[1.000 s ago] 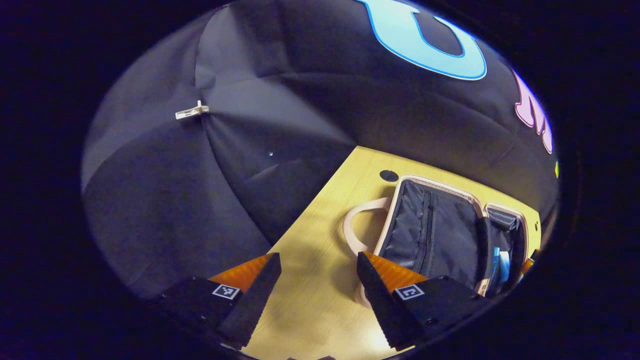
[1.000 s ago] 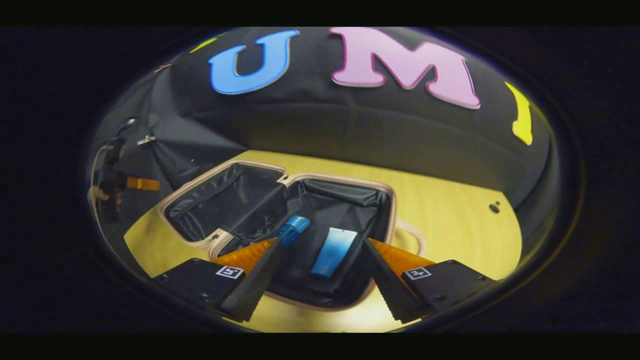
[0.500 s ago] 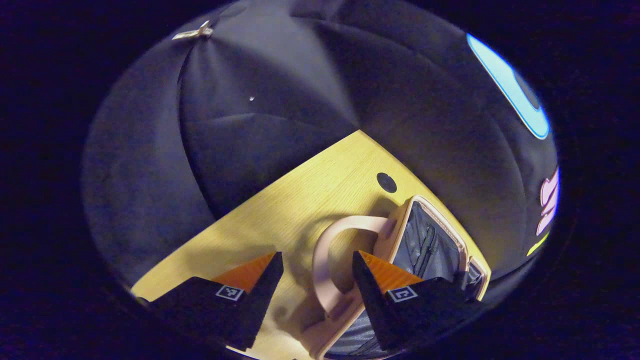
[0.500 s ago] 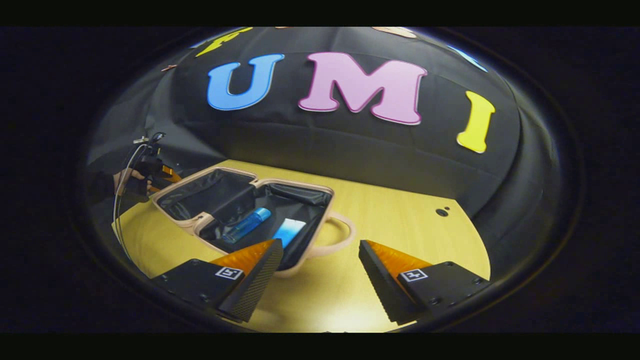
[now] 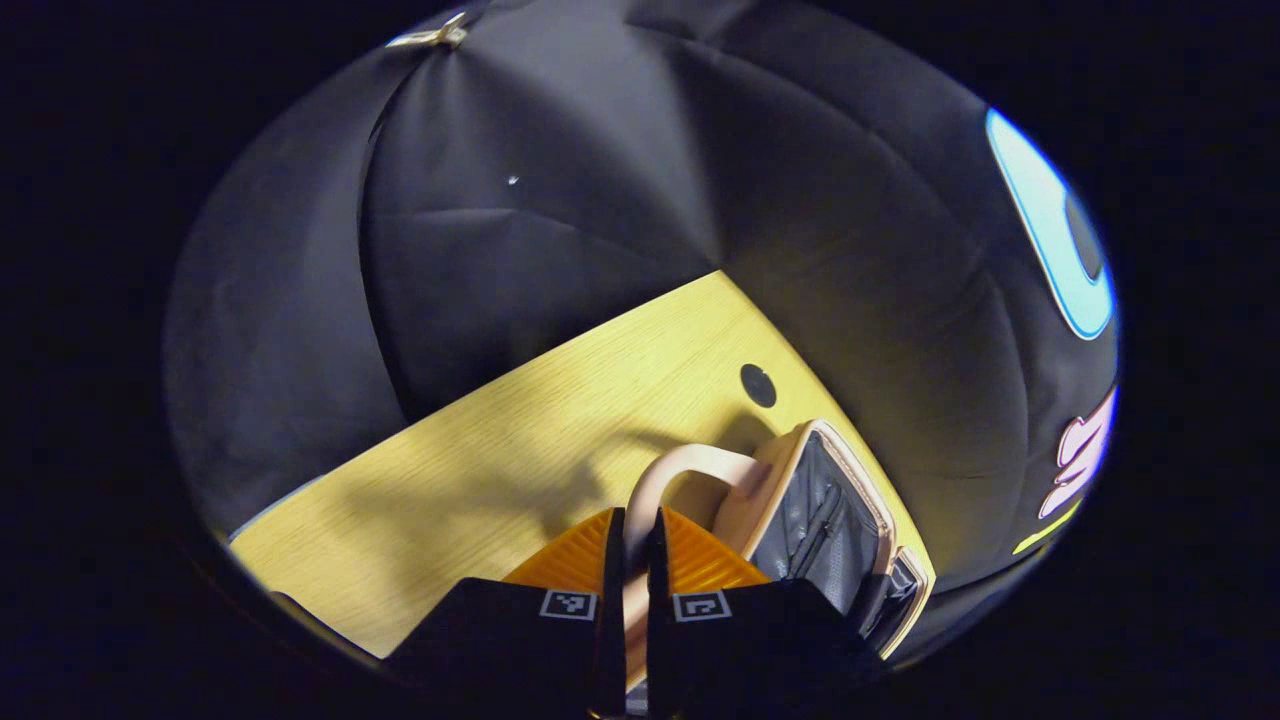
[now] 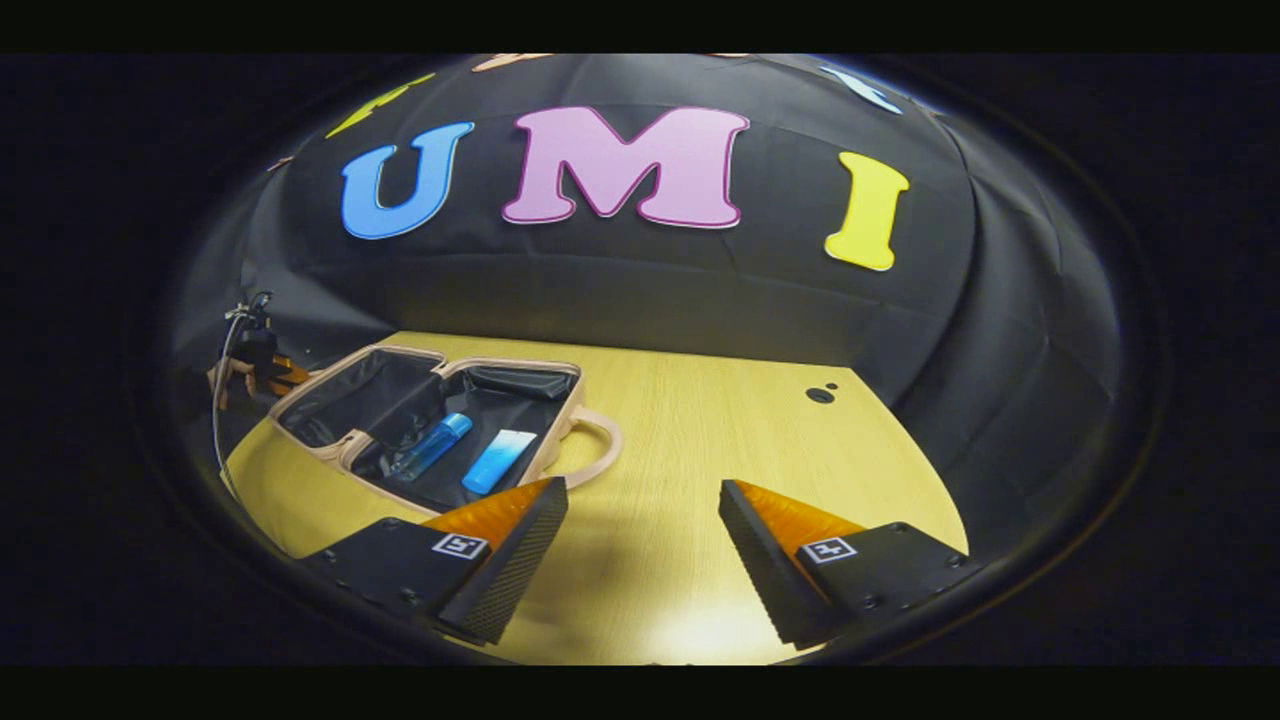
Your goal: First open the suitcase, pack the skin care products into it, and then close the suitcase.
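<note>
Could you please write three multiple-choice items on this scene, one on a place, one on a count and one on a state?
1. Where do the blue bottle and blue tube lie?
A. On the bare table
B. Inside the open suitcase
C. Between the right tool's fingers

2. How many blue skin care products are in the suitcase?
A. One
B. Two
C. Four

3. How does the left tool stand?
A. Wide open above the table
B. Shut on the blue bottle
C. Shut on the suitcase handle

Answers:
1 B: in the right gripper view both lie on the dark lining of one half.
2 B: one bottle and one tube show there.
3 C: in the left gripper view its fingers press the pale loop, while the right tool is open above the table.
</note>
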### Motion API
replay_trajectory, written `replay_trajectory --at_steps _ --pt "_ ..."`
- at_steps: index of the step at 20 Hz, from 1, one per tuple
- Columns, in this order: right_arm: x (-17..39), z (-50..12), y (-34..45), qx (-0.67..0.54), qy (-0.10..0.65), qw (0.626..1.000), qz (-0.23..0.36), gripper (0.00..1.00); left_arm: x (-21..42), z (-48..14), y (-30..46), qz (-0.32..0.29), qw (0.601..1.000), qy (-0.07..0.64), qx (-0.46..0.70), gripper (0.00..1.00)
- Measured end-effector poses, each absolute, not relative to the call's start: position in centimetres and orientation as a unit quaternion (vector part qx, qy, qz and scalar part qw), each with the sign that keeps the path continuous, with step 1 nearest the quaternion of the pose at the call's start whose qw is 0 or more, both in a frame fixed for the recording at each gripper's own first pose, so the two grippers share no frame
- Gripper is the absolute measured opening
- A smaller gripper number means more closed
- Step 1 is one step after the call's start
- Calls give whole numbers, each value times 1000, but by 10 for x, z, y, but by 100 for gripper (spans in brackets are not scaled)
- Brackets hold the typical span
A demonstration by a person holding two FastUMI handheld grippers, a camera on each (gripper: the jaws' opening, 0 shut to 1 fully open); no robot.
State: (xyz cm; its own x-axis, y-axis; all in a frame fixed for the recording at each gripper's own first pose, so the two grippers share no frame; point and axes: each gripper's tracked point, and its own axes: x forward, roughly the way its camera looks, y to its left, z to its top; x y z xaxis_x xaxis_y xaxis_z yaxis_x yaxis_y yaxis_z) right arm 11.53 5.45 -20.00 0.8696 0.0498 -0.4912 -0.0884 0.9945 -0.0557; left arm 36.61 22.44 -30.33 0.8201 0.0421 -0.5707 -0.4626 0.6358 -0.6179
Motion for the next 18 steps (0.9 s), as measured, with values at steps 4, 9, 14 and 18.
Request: replay_trajectory --at_steps 4,9,14,18 --pt "115 -188 47 -6 246 969 34 97 337 -214 207 111 908 184 -360 7" --pt "120 -182 29 8 240 971 20 97 288 -109 128 48 939 104 -325 6" --pt "118 -173 15 32 239 970 12 97 275 -48 40 32 960 80 -268 7" --pt "114 -163 -5 39 234 971 9 98 283 -16 -61 -29 968 86 -234 6"
